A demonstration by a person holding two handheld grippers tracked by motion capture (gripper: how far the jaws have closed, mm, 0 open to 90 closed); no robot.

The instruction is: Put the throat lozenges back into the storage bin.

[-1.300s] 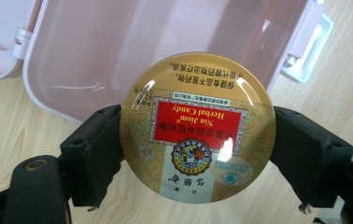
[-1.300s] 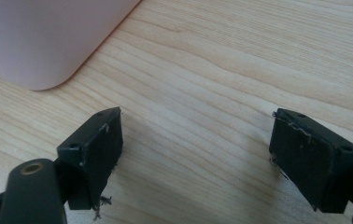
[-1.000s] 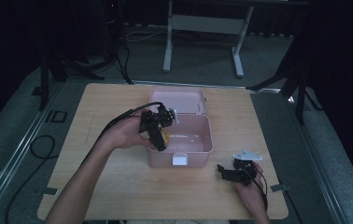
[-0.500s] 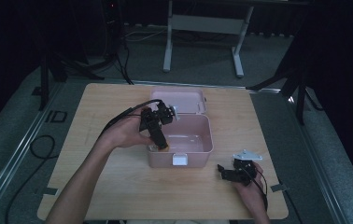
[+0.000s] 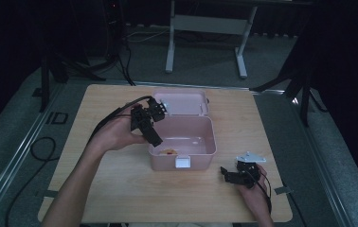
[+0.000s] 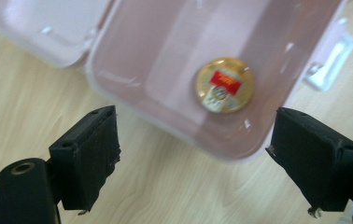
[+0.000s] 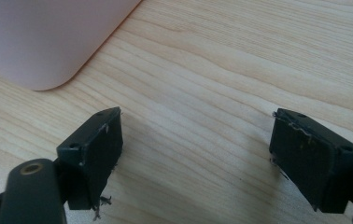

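Observation:
A pink box stands open mid-table, its lid laid back. On its floor lies a round gold disc with a red label, near the front wall by the disc's spot in the high view. My left gripper hangs over the box's left rim, tips pointing down at it. In the left gripper view the left gripper is open and empty, the box rim between its jaws. My right gripper rests on the table to the right of the box, and in its own view the right gripper is open over bare wood.
A white latch sits on the box's front wall. A corner of the pink box is close to the right gripper. The wooden table has free room left and front. Dark floor, cables and a stand lie beyond.
The yellow disc seen at the left gripper's tips a second ago now lies on the box floor. The left gripper has drawn back to the left rim. The right gripper has not moved.

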